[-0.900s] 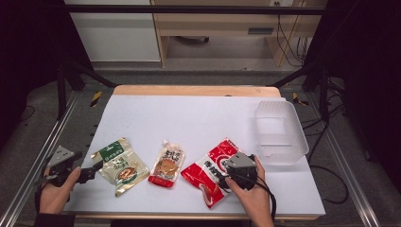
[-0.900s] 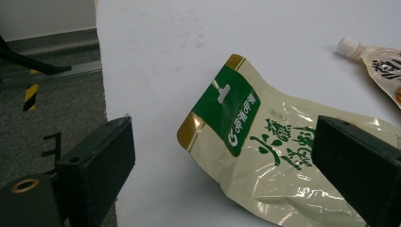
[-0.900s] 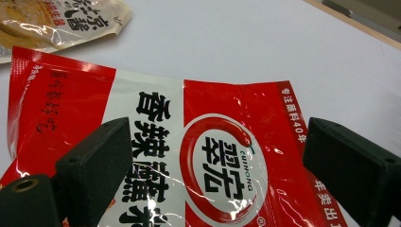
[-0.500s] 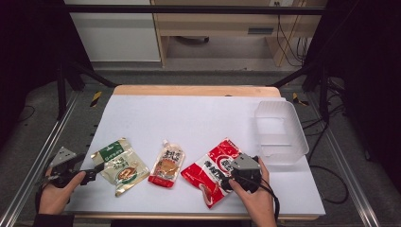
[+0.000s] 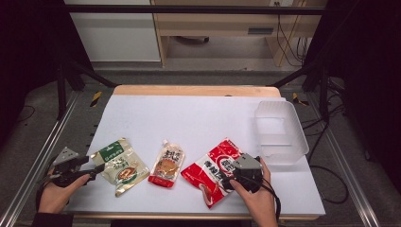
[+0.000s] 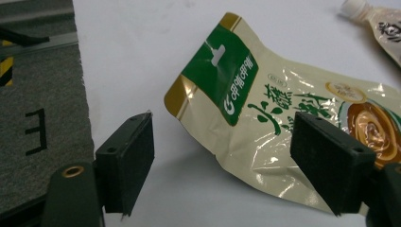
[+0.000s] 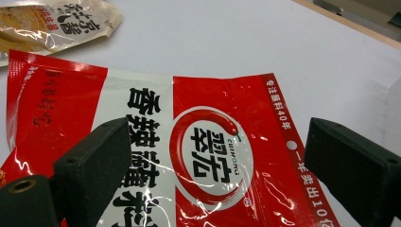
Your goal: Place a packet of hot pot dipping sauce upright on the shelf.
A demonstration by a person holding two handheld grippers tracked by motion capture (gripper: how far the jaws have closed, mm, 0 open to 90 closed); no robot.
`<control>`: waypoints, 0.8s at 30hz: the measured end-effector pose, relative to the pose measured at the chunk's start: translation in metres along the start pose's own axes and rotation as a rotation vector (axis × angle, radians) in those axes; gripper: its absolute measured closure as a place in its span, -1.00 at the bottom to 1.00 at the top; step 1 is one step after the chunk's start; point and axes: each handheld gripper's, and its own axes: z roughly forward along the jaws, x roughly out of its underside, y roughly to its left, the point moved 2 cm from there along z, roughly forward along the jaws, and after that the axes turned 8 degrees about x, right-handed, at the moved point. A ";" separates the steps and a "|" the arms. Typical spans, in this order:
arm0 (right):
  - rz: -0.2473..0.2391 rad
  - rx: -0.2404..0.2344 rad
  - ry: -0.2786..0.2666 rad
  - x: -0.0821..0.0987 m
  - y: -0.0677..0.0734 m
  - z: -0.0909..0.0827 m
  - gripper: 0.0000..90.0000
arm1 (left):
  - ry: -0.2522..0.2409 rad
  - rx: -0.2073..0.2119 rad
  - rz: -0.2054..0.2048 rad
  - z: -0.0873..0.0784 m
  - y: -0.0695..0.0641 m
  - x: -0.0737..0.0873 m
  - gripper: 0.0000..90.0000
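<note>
Counting three pouches, one clear tub (image 5: 281,133) on surface (image 5: 198,118) | red pouch (image 5: 215,171), "CUIHONG" logo, at 5 o'clock under released right gripper (image 5: 232,179) | green-topped pouch (image 5: 119,164) at 7 o'clock before released left gripper (image 5: 98,168) | spouted pouch (image 5: 167,165) between.

Red pouch (image 5: 215,170), green pouch (image 5: 120,163), flat.

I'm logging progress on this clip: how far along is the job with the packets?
Nothing looks done yet: the clear bin holds nothing. In hand: the right gripper, jaws open, is over the red packet; the left gripper, open, is at the green packet. Left: both those packets and the spouted pouch, all on the table.
</note>
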 end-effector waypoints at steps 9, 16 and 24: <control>-0.006 -0.010 0.017 0.001 0.001 0.002 -0.80 | 0.057 0.042 0.006 0.010 -0.004 0.001 -0.20; -0.015 -0.015 0.024 0.001 0.002 0.003 -0.80 | 0.078 0.089 0.016 0.009 -0.009 0.000 0.18; -0.011 -0.011 0.020 0.001 0.002 0.003 -0.80 | 0.087 0.087 0.026 0.010 -0.008 0.000 0.48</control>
